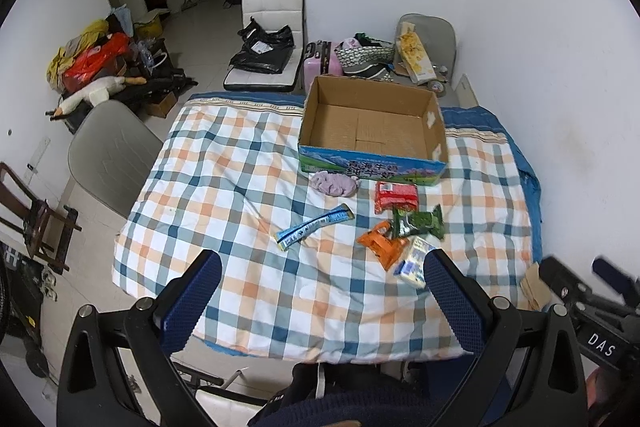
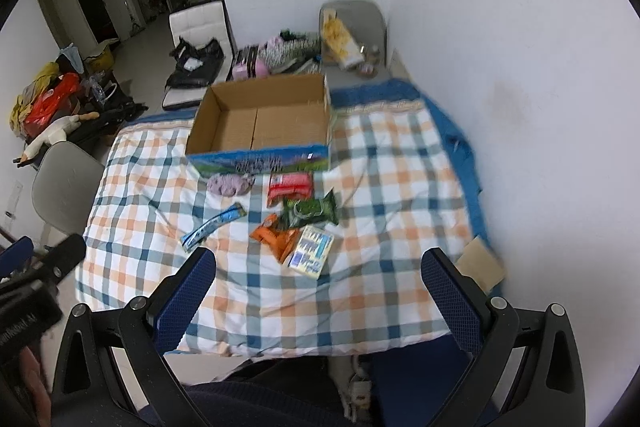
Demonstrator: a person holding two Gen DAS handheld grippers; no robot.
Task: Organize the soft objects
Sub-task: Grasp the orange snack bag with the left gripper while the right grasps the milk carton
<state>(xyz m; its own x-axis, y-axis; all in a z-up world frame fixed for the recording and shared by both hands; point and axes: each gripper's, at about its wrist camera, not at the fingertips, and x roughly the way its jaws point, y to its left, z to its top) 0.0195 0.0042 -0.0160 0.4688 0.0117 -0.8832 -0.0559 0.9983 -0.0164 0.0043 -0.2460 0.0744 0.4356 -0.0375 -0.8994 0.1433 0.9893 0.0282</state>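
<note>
Both grippers up over the near edge of the checked quilt (image 1: 240,163), nothing in either. Left gripper (image 1: 322,279) jaws spread wide, blue pads (image 1: 192,303) well apart, empty. Right gripper (image 2: 320,275) same – wide apart, empty, its view a bit blurred.

Landmark: the cardboard box (image 1: 372,125) at the far side of the quilt, open top, blue printed front facing us, inside bare cardboard.

Everything else sits on the quilt on the near side of the box:
- Lilac cloth bundle (image 1: 335,183) just below the box's front, near touching it, crumpled, no clear long axis.
- Red packet (image 1: 396,197) right of the bundle, close to the box front, long axis roughly parallel to that front.
- Green packet (image 1: 418,222) just nearer than the red one, lying roughly crosswise, slightly tilted.
- Orange packet (image 1: 382,243) nearer again, overlapping the green one's lower left corner, long axis diagonal – far-left to near-right.
- White and blue packet (image 1: 414,261) farthest from the box in that cluster, beside the orange one, partly behind the left gripper's right pad in the left view; in the right view (image 2: 311,251) fully seen, long axis running toward the box w/ a slight lean.
- Blue stick packet (image 1: 314,227) apart from the cluster, to its left, long axis diagonal, far end pointing up-right toward the box.
</note>
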